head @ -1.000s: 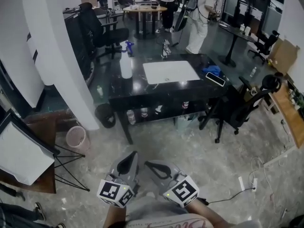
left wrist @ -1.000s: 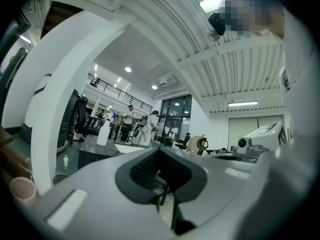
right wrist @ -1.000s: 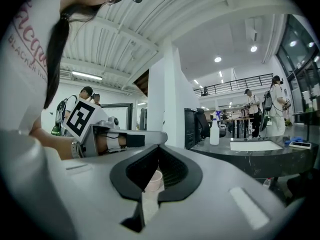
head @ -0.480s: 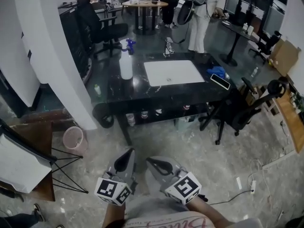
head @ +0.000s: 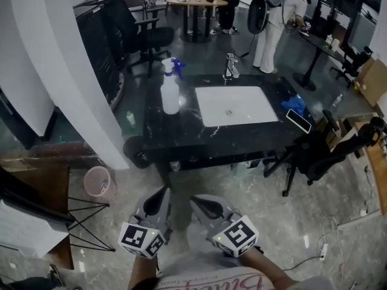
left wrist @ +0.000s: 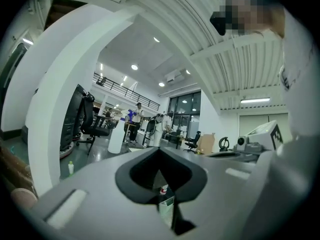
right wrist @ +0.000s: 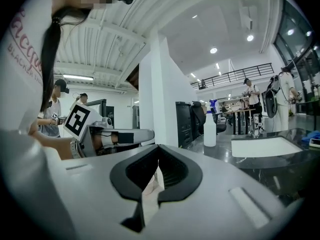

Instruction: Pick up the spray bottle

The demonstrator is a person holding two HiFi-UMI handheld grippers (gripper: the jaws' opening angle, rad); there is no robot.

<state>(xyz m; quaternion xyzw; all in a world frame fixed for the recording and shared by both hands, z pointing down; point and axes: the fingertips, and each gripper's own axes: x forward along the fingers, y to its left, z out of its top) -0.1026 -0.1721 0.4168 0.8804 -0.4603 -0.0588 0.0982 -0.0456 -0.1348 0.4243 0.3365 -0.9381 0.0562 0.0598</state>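
The spray bottle (head: 170, 93), white with a blue trigger head, stands upright on the left end of a black counter (head: 181, 135). It is small and far off in the left gripper view (left wrist: 116, 139) and in the right gripper view (right wrist: 210, 129). My left gripper (head: 163, 193) and right gripper (head: 196, 201) hang side by side low in the head view, over the floor and well short of the counter. Both point level toward it. Their jaws meet at the tips, with nothing held between them (left wrist: 160, 151) (right wrist: 158, 151).
A white sink basin (head: 239, 106) with a faucet (head: 230, 66) is set in the counter; a blue cloth (head: 295, 104) and a phone (head: 300, 121) lie at its right end. A white pillar (head: 72, 71) rises at left beside a pink bin (head: 97, 181). Black chairs (head: 326, 153) stand at right, and people behind.
Both grippers have been carried forward toward the counter, still shut. The counter and spray bottle now sit nearer and larger in the head view.
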